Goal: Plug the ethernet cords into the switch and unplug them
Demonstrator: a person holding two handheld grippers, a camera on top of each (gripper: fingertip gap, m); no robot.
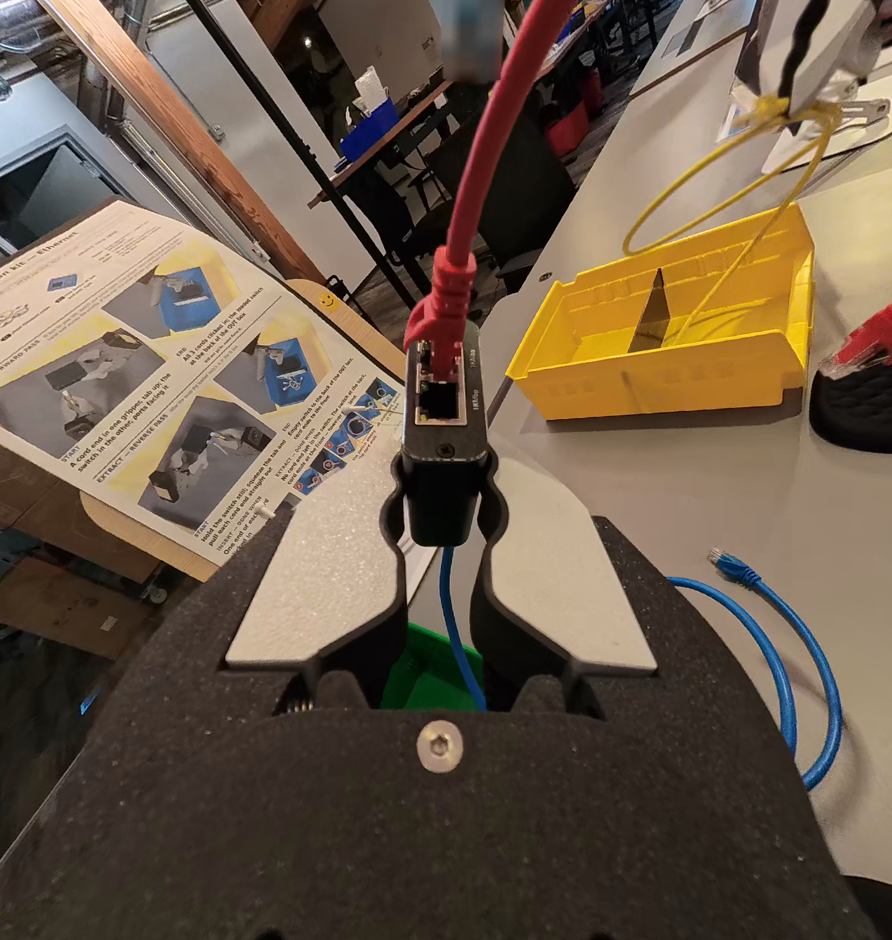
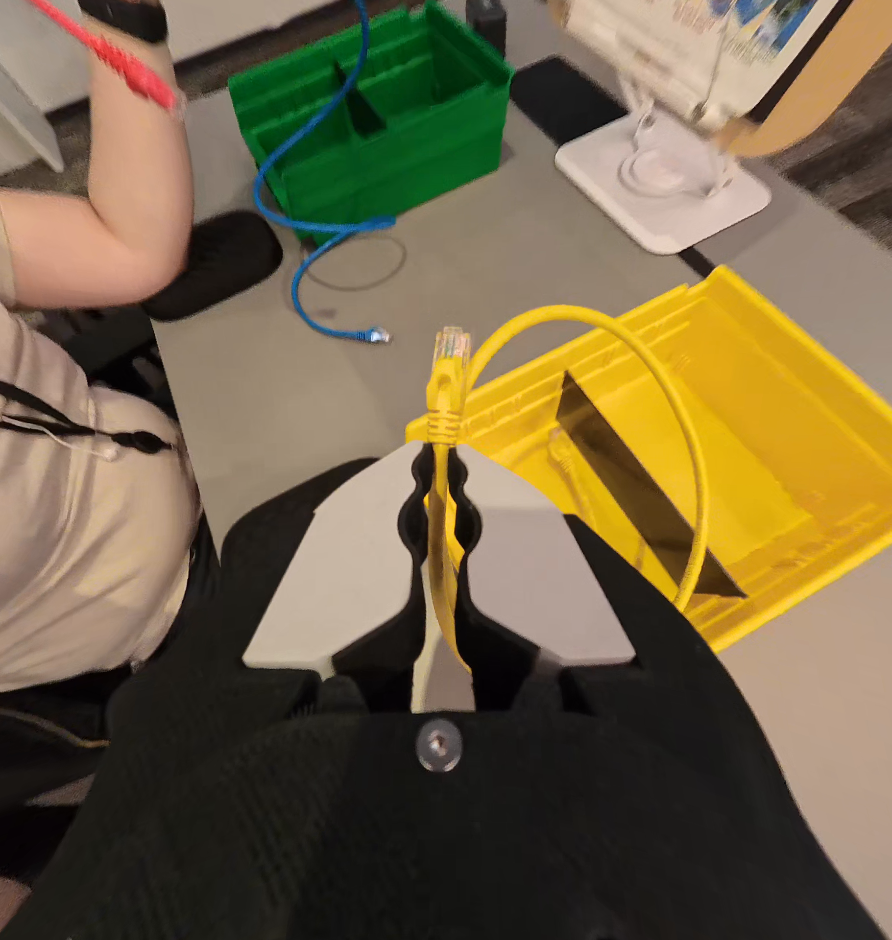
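In the left wrist view my left gripper [image 1: 442,473] is shut on a small black ethernet switch [image 1: 443,432], held upright with its ports facing me. A red cord [image 1: 477,168] is plugged into the far port; the near port [image 1: 438,402] is bare. A blue cord [image 1: 456,625] hangs below the switch, and its free plug [image 1: 734,562] lies on the table. In the right wrist view my right gripper [image 2: 439,450] is shut on a yellow cord [image 2: 438,488] just behind its plug [image 2: 448,386], which points away from me. The yellow cord loops back into the yellow bin [image 2: 810,458]. The right gripper also shows far off in the left wrist view [image 1: 784,109].
A yellow bin [image 1: 657,386] with a black divider sits on the grey table [image 1: 662,508]. A green bin [image 2: 382,168] stands farther off, with the blue cord [image 2: 301,224] draped over it. A person's arm [image 2: 128,193], an instruction sheet [image 1: 143,381] and a white stand [image 2: 662,188] are nearby. Across from one pair of fingers to the other is roughly 40 centimetres.
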